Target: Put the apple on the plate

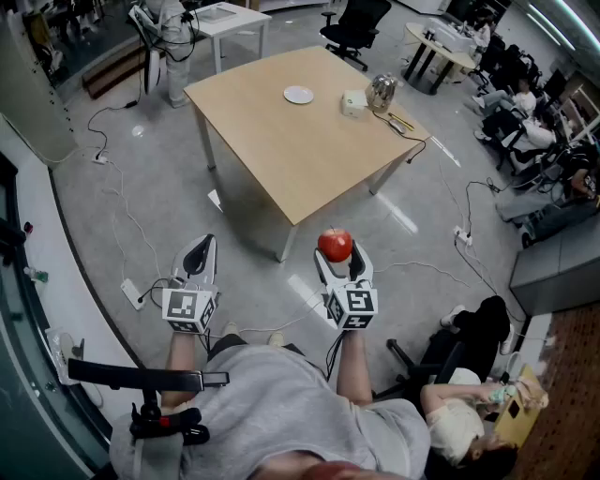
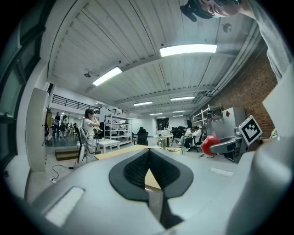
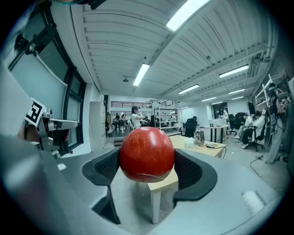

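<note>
Our grey shirt [image 1: 272,412] fills the near edge of the head view. Beyond it spreads the grey floor [image 1: 141,178], wide and glossy. On it stands a pale wooden desk [image 1: 281,150], set cornerwise to us with its near corner pointing our way. A black chair [image 1: 356,23] sits past the desk's far corner.

We hold the left tool [image 1: 202,246] level over the floor, to the left of the desk's near corner. Its pads are pressed together at the tips and grip nothing. The right tool [image 1: 341,255] hangs just right of that corner, tipped slightly down. Its jaws stand wide and pinch the apple [image 1: 335,245] by its two sides.

A metal kettle [image 1: 381,91] stands by the desk's right corner. The white plate [image 1: 298,95] lies on the far half of the desk, left of the kettle, with bare wood all round it. The apple is red and touches no surface. It is in the air over the floor on the near side of the desk, well apart from the plate. A small white box [image 1: 353,102] rests just beside the kettle, between it and the plate.
</note>
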The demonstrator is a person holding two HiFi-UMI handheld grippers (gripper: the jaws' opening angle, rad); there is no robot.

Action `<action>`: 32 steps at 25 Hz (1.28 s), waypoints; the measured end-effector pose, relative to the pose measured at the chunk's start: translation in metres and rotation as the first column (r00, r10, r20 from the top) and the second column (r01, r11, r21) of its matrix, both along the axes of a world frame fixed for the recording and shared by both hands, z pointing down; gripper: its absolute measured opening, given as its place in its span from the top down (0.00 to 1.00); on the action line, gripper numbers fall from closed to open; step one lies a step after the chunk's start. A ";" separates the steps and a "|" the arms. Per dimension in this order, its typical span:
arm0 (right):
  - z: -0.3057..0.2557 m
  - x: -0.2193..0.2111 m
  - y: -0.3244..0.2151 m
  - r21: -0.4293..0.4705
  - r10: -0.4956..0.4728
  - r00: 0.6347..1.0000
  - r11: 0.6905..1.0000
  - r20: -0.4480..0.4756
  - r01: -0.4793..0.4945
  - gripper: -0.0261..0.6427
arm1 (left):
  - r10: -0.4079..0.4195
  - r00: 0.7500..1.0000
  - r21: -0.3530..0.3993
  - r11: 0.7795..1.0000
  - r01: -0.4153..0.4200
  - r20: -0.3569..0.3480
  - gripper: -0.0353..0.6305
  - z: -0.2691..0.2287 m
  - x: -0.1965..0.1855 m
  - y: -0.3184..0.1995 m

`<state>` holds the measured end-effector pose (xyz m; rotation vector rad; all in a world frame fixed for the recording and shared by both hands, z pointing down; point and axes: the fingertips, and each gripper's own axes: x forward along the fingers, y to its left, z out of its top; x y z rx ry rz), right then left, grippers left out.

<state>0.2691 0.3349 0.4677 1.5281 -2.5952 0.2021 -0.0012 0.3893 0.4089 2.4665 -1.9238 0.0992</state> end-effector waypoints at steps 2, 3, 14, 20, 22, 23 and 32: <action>-0.002 -0.002 -0.002 0.010 -0.008 1.000 1.000 -0.005 0.008 0.40 | -0.005 1.000 0.003 1.000 0.005 -0.001 0.92 0.003 -0.003 0.000; -0.003 -0.003 -0.003 0.012 -0.013 1.000 1.000 -0.006 0.013 0.40 | -0.008 1.000 0.004 1.000 0.008 -0.001 0.92 0.003 -0.003 0.000; -0.002 0.007 -0.006 0.012 -0.066 0.997 0.998 0.026 0.066 0.40 | -0.066 0.998 0.000 0.998 0.066 0.009 0.92 0.004 0.007 0.011; -0.010 -0.007 -0.021 0.021 -0.087 0.996 0.996 0.029 0.086 0.40 | -0.075 0.997 0.003 0.997 0.075 0.013 0.92 -0.004 -0.005 -0.002; -0.010 -0.006 -0.030 0.022 -0.089 0.995 0.996 0.034 0.089 0.40 | -0.074 0.997 0.002 0.997 0.074 0.019 0.92 -0.005 -0.002 -0.011; -0.009 -0.006 -0.036 0.023 -0.088 0.995 0.996 0.038 0.087 0.40 | -0.073 0.997 0.002 0.997 0.073 0.021 0.92 -0.003 -0.001 -0.017; 0.000 -0.043 -0.115 0.021 -0.032 0.999 0.999 0.025 0.032 0.40 | -0.037 0.999 0.004 0.999 0.037 0.026 0.92 0.004 -0.047 -0.103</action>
